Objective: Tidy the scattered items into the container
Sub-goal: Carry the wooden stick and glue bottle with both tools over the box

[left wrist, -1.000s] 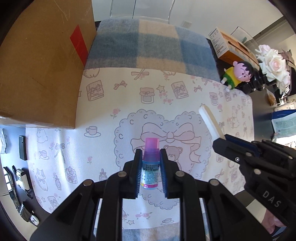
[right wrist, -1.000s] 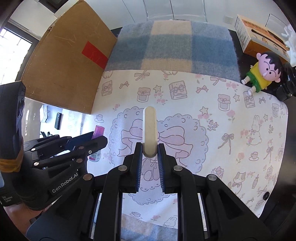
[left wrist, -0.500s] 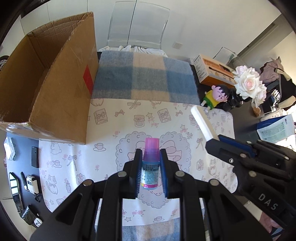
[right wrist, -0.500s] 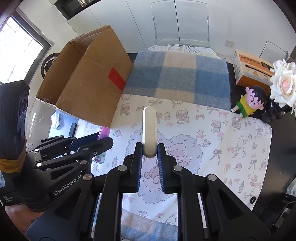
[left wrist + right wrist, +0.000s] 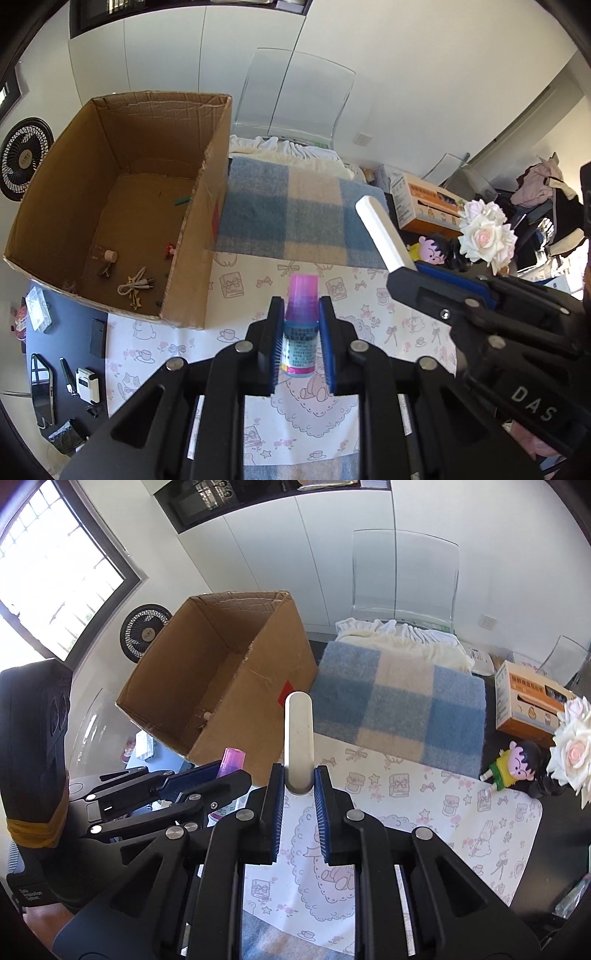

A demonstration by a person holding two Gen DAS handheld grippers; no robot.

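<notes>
A white-walled room with a clear chair behind my worktop (image 5: 66, 332), which carries a pink-printed mat (image 5: 369, 314) and a blue-and-cream plaid blanket (image 5: 295, 218). At the left stands the open cardboard box (image 5: 192, 236); on its floor lie a white cable (image 5: 135, 284) and a few small bits I cannot make out well. My left tool (image 5: 301, 347) is pinched onto a small bottle with a pink cap (image 5: 301, 332), held upright above the mat, just right of the box's near corner. My right tool (image 5: 299, 808) is clamped on the lower end of a flat white stick (image 5: 299, 738), which points up and away toward the box.
</notes>
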